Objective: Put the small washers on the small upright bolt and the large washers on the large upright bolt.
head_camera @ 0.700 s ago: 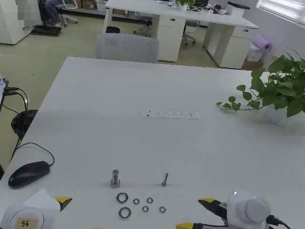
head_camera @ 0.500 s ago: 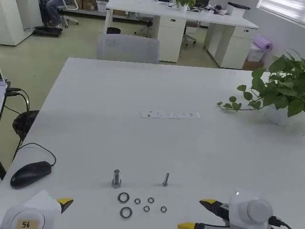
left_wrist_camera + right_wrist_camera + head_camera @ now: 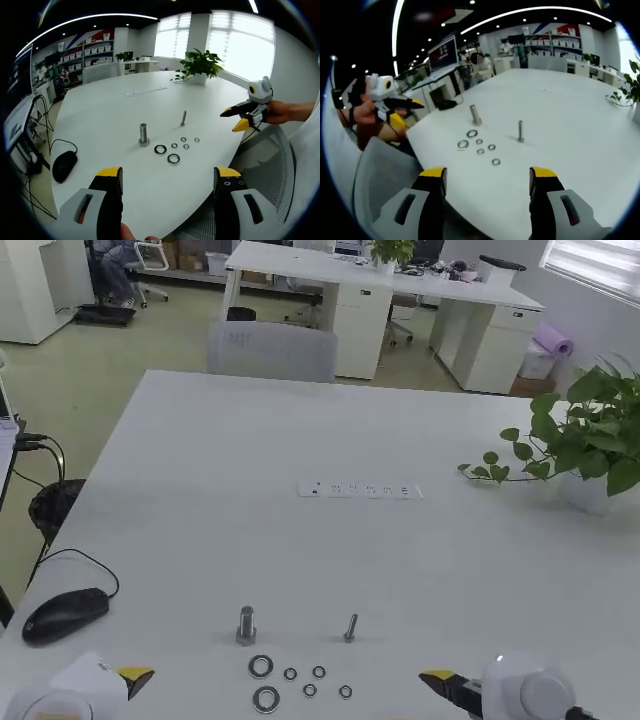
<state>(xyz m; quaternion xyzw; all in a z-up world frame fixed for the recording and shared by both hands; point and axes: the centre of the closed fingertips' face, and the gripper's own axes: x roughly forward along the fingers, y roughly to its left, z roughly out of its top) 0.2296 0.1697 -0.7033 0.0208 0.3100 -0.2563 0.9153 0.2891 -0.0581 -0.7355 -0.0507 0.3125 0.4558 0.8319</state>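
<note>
The large bolt (image 3: 246, 625) and small bolt (image 3: 350, 628) stand near the desk's (image 3: 300, 440) near edge, with six washers (image 3: 261, 667) loose just before them, all unmoved. The left gripper (image 3: 168, 172) and right gripper (image 3: 488, 172) hover off that edge, fingers (image 3: 111, 195) wide apart, empty.

Open tabletop (image 3: 300, 430) surrounds the bolts (image 3: 246, 625) and washers (image 3: 261, 667); the mouse (image 3: 64, 613) sits well aside, seemingly clear.

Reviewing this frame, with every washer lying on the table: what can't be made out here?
1. Head view: the left gripper and right gripper are cut off by the bottom edge, so the gap between the jaws is unreadable there.
2. Small washers and small upright bolt: too small in every view to read threads or hole sizes.
3. Power strip: socket details are blurred in the head view.
</note>
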